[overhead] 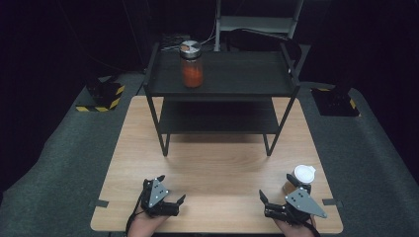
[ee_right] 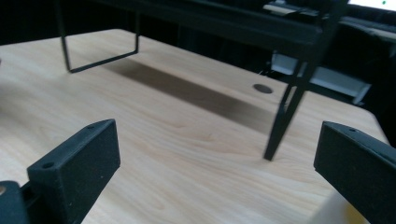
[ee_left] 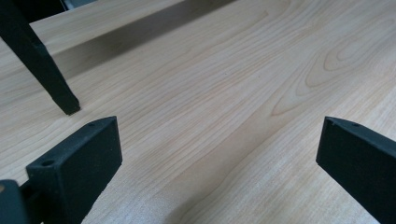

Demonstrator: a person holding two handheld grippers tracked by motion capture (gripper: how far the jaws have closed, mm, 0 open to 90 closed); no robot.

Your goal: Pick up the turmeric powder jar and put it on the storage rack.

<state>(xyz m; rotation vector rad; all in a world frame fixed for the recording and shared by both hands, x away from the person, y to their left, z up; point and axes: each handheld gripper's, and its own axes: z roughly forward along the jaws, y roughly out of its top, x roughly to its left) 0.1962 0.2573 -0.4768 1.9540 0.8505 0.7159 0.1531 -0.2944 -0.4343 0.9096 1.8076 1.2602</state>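
Note:
A glass jar (overhead: 191,64) with orange contents and a metal lid stands upright on the top shelf of a black rack (overhead: 222,89) at the table's far side. A small container with a white lid (overhead: 303,175) sits near the front right corner. Just left of it my right gripper (overhead: 275,186) rests open over the table's front edge. My left gripper (overhead: 171,188) rests open at the front left. In the left gripper view my left gripper (ee_left: 219,140) holds nothing above bare wood. The right gripper (ee_right: 217,140) is likewise open and faces a rack leg (ee_right: 285,116).
The rack has a lower shelf (overhead: 217,118) and thin legs; one leg (ee_left: 46,70) stands ahead of the left gripper. The wooden table (overhead: 217,163) lies bare between the grippers and the rack. A blurred pale shape (ee_right: 336,210) sits by the right jaw.

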